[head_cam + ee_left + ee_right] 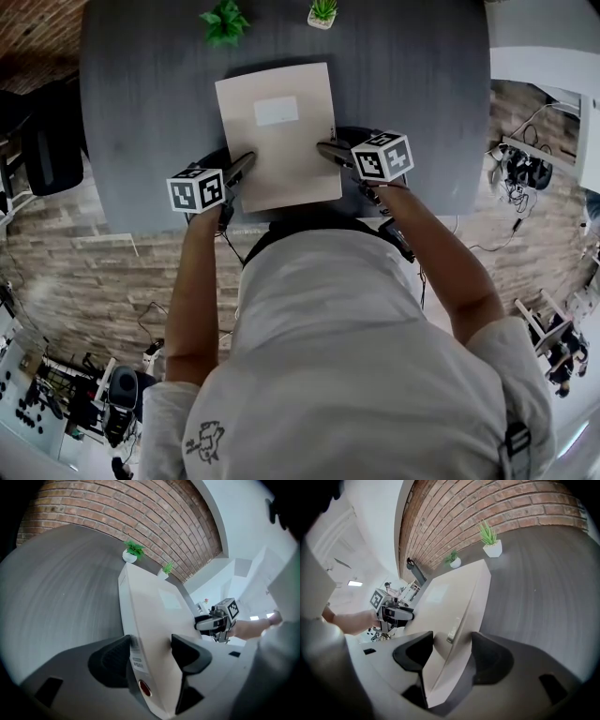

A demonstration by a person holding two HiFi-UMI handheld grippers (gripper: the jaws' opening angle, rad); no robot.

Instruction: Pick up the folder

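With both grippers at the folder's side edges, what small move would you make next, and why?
Probably close both jaws: the left gripper and right gripper each straddle an edge of the folder, jaws apart, and it lies on the table.

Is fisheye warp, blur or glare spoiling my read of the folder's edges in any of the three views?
Head view: even light, no glare on the folder; the table bows toward the frame's edges. Left gripper view: strong fisheye curves the folder's long edge; the label on its near spine is blurred. Right gripper view: same warp, dark corners, folder edge readable.
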